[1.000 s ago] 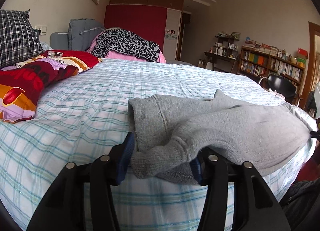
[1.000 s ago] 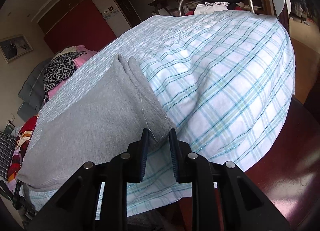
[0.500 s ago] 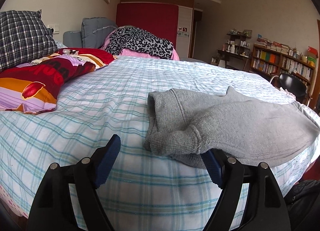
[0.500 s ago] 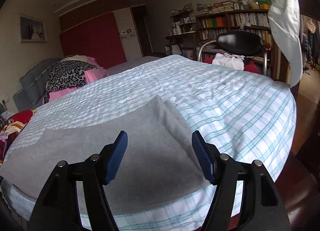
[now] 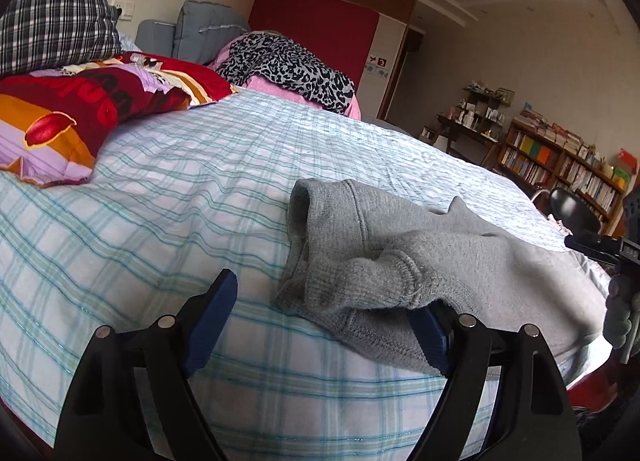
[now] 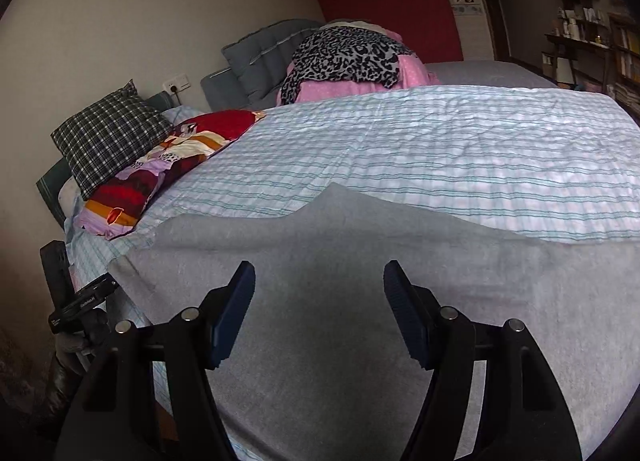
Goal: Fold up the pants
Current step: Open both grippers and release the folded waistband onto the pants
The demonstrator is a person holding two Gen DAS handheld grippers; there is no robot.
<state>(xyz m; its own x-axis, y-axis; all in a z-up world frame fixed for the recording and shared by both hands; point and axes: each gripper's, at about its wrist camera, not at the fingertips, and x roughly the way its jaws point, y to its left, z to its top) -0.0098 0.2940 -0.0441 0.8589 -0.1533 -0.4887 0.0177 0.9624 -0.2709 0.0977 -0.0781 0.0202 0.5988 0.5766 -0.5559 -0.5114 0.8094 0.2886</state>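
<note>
Both grippers wide open, gripping nothing — left gripper (image 5: 320, 321) low centre, right gripper (image 6: 318, 309) low centre. Grey pants (image 5: 460, 261) flat on checked bedsheet (image 5: 160, 201) — centre-right of left view.

The grey sweatpants (image 5: 460, 261) lie folded flat along the near edge of the bed, their ribbed cuffs bunched and stacked at the left end. From the right wrist view they (image 6: 360, 301) spread as one smooth grey layer, with a small peak on the far edge.

Left gripper (image 5: 324, 325) and right gripper (image 6: 320, 313) — jaws spread wide.
</note>
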